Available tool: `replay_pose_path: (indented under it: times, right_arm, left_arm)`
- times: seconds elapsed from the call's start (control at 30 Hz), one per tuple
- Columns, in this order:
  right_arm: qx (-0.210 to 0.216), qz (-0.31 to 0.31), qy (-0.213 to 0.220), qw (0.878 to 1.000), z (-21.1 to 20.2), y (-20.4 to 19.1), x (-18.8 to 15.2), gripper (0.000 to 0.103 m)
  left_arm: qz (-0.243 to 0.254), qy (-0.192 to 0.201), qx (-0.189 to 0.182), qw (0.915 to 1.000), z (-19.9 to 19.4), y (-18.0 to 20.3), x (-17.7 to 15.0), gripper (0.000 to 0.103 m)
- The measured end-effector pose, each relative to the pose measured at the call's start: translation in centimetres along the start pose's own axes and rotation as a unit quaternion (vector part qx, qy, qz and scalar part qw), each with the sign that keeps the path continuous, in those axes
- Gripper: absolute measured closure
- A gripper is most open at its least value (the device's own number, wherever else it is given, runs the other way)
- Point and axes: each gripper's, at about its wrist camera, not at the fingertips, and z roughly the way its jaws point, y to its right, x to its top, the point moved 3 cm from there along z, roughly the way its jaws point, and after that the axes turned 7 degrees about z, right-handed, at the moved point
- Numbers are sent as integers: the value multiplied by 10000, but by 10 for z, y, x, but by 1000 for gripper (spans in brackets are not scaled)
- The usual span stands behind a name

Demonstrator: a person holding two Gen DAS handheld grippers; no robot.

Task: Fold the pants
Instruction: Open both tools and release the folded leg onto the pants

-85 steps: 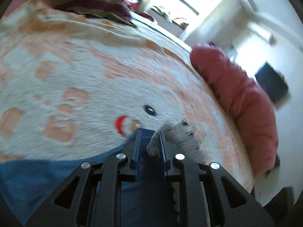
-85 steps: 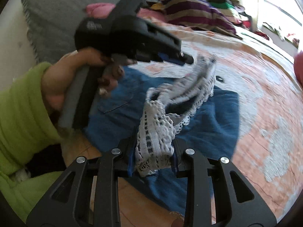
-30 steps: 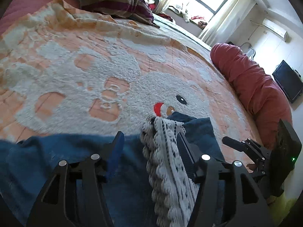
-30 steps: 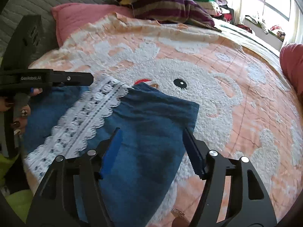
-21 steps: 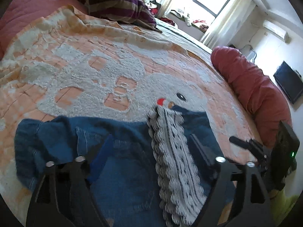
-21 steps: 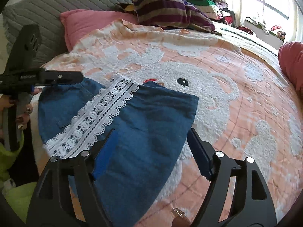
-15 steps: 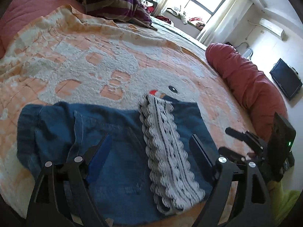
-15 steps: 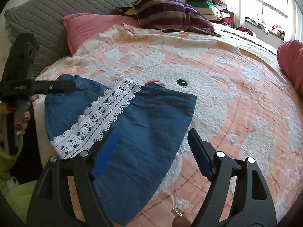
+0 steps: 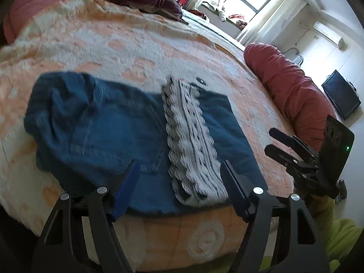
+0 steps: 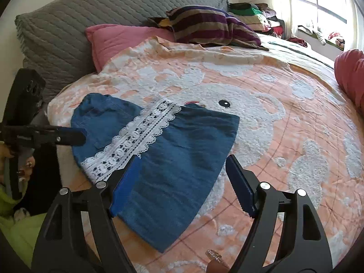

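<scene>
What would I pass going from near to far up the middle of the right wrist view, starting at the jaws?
Right gripper, its jaws open → blue pants with the white lace trim → orange and white bear blanket → striped cushion → pile of folded clothes at the back.

No text, label, brand or number is legible on anything in either view.

The pants (image 10: 182, 150) below me are matt blue denim, crossed by a band of white openwork lace (image 10: 138, 136). They lie on a nubbly, tufted peach-and-white bedspread (image 10: 284, 118). My fingers (image 10: 127, 182) are matt black plastic with blue ridged pads and shiny metal screws.
</scene>
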Motion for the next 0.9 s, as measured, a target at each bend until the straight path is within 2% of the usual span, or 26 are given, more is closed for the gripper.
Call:
replay_pose_path:
  times: [0.03,0.17,0.27,0.4,0.43,0.5,0.6,0.67,0.73,0.9]
  right_arm:
    - [13,-12,-12,10000,0,-1,-2,33]
    - [104,-54,-71,9999,-1,-5,-9,33]
    - [118,-69,-104,9999,-1,-7,-15,33]
    - [164,-40,-188,9997,2,-8,-22,33]
    - [171,-48,-204,9996,2,-9,-24,33]
    - [203,-60,-230,9995,3,-12,-26,33]
    - [271,-122,-219,9993,2,-22,-27,33]
    - [361,-176,-178,9990,0,-28,-26,33]
    - [406,-325,-162,9985,1,-37,-26,33]
    - [-3,-456,-634,9969,24,-36,-39,36]
  left_arm:
    - [-33,-40,-39,10000,2,1,-3,36]
    - [-160,-246,-192,9994,12,7,-15,37]
    - [-304,-375,-69,9988,23,10,-19,35]
    - [-213,-481,97,9986,35,16,-20,37]
    - [-143,-494,142,9986,39,18,-21,48]
    - [-57,-512,152,9986,42,22,-22,77]
    - [135,-497,205,9985,37,23,-23,84]
    - [287,-481,307,9980,30,25,-25,85]
    - [582,-428,570,9958,23,30,-27,85]
    - [724,-492,673,9939,28,30,-30,81]
